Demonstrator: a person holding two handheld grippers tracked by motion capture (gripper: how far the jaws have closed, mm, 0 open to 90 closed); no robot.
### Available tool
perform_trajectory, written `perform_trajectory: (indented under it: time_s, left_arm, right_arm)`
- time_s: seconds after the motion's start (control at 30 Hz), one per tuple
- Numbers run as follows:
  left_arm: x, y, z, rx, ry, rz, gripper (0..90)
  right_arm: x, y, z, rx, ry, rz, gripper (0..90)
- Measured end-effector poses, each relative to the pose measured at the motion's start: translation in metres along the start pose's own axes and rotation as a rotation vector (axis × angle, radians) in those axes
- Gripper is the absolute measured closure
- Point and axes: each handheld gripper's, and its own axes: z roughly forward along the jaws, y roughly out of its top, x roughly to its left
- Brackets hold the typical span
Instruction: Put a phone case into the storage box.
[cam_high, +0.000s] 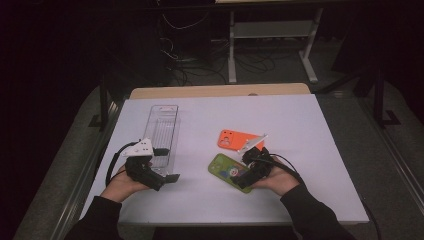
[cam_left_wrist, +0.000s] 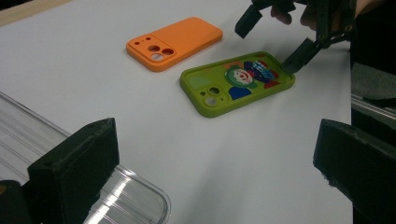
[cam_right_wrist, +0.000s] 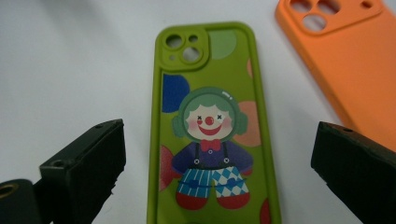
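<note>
A green phone case with a clown picture lies back up on the white table top. My right gripper is open, one jaw on either side of the case's lower end, apart from it. An orange phone case lies just beyond the green one. My left gripper is open at the near end of a clear plastic tray, pointing toward the cases, with nothing between its jaws.
The long, narrow tray runs away from me on the left half of the table. A wooden strip borders the far edge. Beyond it on the dark floor are a white desk frame and cables.
</note>
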Motion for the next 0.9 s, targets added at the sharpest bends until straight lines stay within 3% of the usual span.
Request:
perform_trajectory:
  time_s: [0.13, 0.4, 0.63, 0.9]
  left_arm:
    - [0.0, 0.0, 0.0, 0.0, -0.002, 0.0, 0.0]
    - [0.0, 0.0, -0.001, 0.0, -0.001, 0.002, 0.0]
    - [0.0, 0.0, 0.0, 0.006, -0.003, 0.001, 0.0]
    - [-0.001, 0.0, 0.0, 0.006, -0.002, -0.001, 0.0]
  right_arm:
    - [0.003, 0.005, 0.01, 0.064, -0.012, -0.023, 2.6]
    - [0.005, 0.004, 0.024, 0.134, -0.035, -0.074, 5.7]
    - [0.004, -0.001, 0.028, 0.162, -0.021, -0.078, 12.5]
    - [0.004, -0.001, 0.027, 0.167, -0.023, -0.09, 14.1]
